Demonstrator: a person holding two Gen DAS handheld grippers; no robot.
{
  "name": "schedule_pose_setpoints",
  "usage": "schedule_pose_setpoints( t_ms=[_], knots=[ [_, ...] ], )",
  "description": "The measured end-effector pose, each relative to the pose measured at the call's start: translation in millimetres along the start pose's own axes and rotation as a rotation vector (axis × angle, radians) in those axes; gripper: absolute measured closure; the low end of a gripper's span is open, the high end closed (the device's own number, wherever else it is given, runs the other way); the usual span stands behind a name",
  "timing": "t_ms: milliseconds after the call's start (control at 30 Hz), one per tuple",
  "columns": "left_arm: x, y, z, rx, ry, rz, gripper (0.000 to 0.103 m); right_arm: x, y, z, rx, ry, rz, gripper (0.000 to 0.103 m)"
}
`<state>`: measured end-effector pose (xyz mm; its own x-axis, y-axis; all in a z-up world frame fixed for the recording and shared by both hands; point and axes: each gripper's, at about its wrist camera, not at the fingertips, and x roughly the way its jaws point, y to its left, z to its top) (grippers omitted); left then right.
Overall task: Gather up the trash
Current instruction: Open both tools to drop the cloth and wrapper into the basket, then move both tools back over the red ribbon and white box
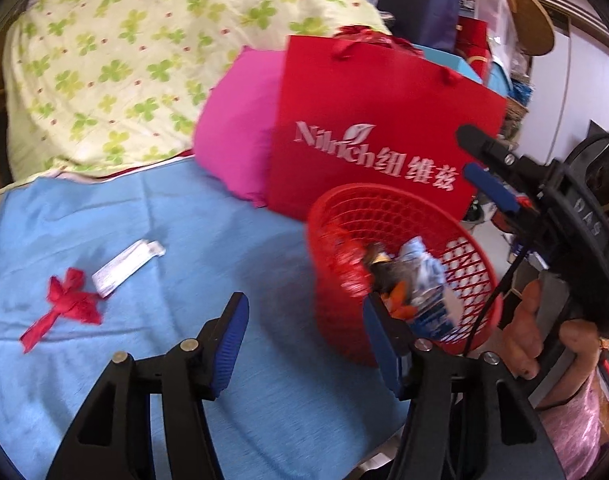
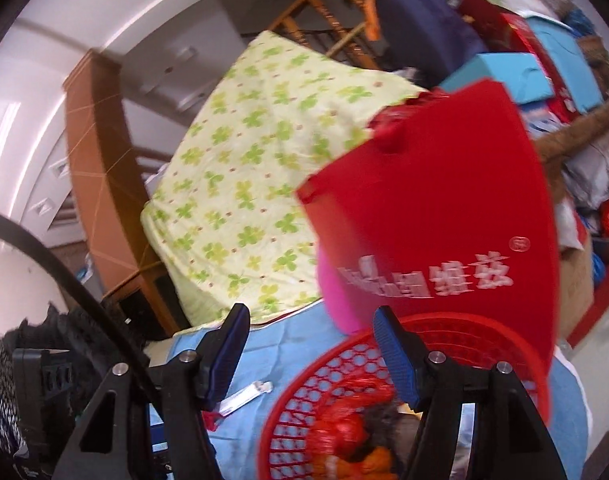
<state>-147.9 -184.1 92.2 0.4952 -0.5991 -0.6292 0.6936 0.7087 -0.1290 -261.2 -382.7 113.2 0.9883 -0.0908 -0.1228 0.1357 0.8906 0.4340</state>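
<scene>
A red lattice basket [image 1: 470,256] stands on the blue sheet and holds a crushed plastic bottle [image 1: 428,300], orange peel and other scraps. A red ribbon bow [image 1: 68,304] and a white paper strip [image 1: 126,266] lie on the sheet to the left. My left gripper [image 1: 304,340] hangs open over the sheet beside the basket, its jaws holding nothing. My right gripper [image 2: 310,352] is open too, just above the basket's [image 2: 300,372] near rim, also with nothing between its jaws. In the left wrist view the right gripper [image 1: 474,156] points in from the right, held by a hand [image 1: 528,332].
A red paper bag [image 1: 384,120] with white lettering stands behind the basket, with a pink cushion [image 1: 236,128] at its left. A clover-print quilt [image 1: 116,60] is piled at the back. Boxes and bags are stacked at the right [image 2: 544,52]. The sheet's near edge runs below the left gripper.
</scene>
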Motion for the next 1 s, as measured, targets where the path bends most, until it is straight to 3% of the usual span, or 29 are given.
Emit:
schedule_pose_setpoints(
  t_ms=[367,600,1000],
  knots=[
    [-26.1,74.1,-23.6,-0.152,-0.006,0.121,0.042,36.2,66.7,-26.7,-0.085,0.060,0.136,0.035],
    [-40.3,102.2,-32.4,-0.204,-0.029,0.165,0.042,59.5,109.8,-52.8,-0.147,0.130,0.204,0.035],
    [-52.3,158.0,-57.9,-0.316,-0.033,0.219,0.042,100.9,152.9,-90.3,-0.178,0.274,0.253,0.034]
  ],
)
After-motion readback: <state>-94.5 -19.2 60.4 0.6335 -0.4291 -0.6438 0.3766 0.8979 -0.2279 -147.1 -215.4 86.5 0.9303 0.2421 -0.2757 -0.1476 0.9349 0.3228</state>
